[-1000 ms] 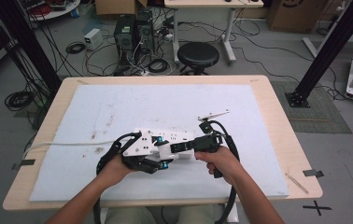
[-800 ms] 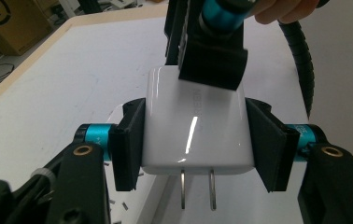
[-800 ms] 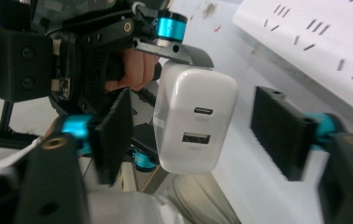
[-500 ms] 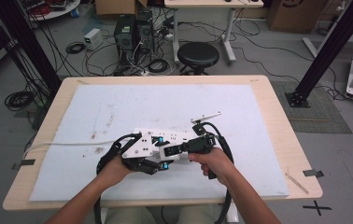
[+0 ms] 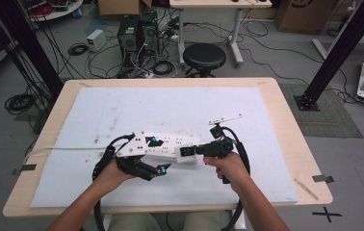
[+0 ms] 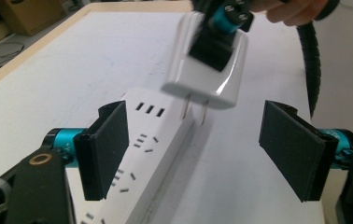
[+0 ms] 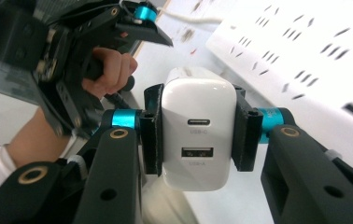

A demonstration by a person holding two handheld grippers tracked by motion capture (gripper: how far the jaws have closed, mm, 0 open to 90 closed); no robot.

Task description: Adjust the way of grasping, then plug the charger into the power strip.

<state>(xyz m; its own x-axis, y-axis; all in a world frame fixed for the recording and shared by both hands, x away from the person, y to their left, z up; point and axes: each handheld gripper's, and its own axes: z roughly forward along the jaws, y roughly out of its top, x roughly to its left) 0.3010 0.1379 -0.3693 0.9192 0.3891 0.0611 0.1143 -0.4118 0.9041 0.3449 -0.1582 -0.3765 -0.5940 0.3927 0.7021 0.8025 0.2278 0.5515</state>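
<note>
Two flat prongs stick out of the white charger [image 6: 206, 70], which hangs in the upper middle of the left gripper view just above the far end of the power strip [image 6: 151, 154]; the step in hand looks to be plugging it in. To do that well, the prongs should be squared to a two-slot socket and pushed straight down, not at a slant, while the strip is kept from sliding on the white mat [image 5: 180, 110]. The right gripper [image 7: 195, 135] clamps the charger by its two sides, jaws closed on it, the USB ports facing the camera at the centre of the right gripper view. The left gripper [image 6: 202, 149] stands with its jaws wide apart; the strip runs up between them close to the left pad, apparently not touching it, though the angle makes that hard to judge. In the high view the strip [image 5: 170, 144] lies left of centre on the mat, with the charger [image 5: 186, 155] at its right end, so closing the left jaws on the strip first would steady it.
</note>
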